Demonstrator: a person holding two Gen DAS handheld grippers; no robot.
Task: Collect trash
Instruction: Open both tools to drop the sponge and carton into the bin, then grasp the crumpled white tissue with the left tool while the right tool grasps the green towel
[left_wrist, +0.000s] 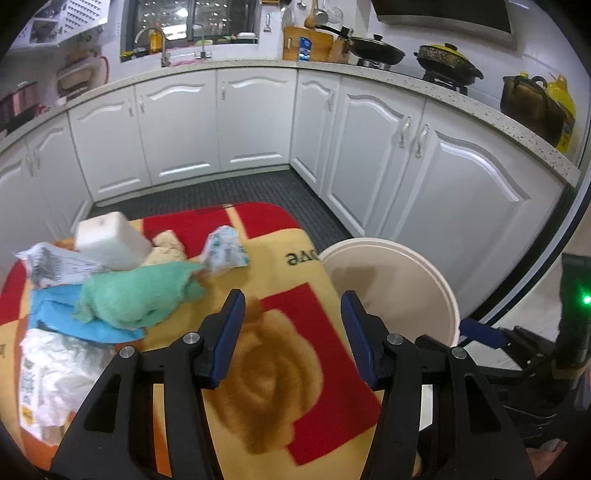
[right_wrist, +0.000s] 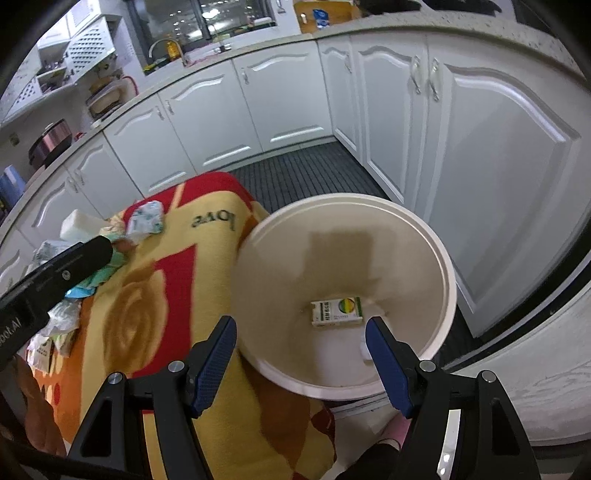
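Blue-padded fingers (left_wrist: 354, 306) of the left gripper (left_wrist: 291, 310) hang spread wide and empty over the desk under its red-and-yellow rose-patterned blanket (left_wrist: 280, 373); the right gripper (right_wrist: 301, 343) is just as wide and empty above the round cream plastic bin (right_wrist: 258, 240), which stands on the floor touching the desk's edge. One small green-and-white carton (right_wrist: 336, 312) already lies at the bin's bottom. What remains is heaped at the far left of the blanket: a crumpled mint-green cloth (left_wrist: 136, 295) on a blue plastic sheet (left_wrist: 55, 306), a white foam block (left_wrist: 110, 240), crumpled printed paper (left_wrist: 225, 251) and a white plastic wrapper (left_wrist: 59, 369). My worry is the tangle: pinching the cloth could drag the sheet along or tip the foam block off the far edge, and the soft blanket may bunch between the fingers instead of the trash
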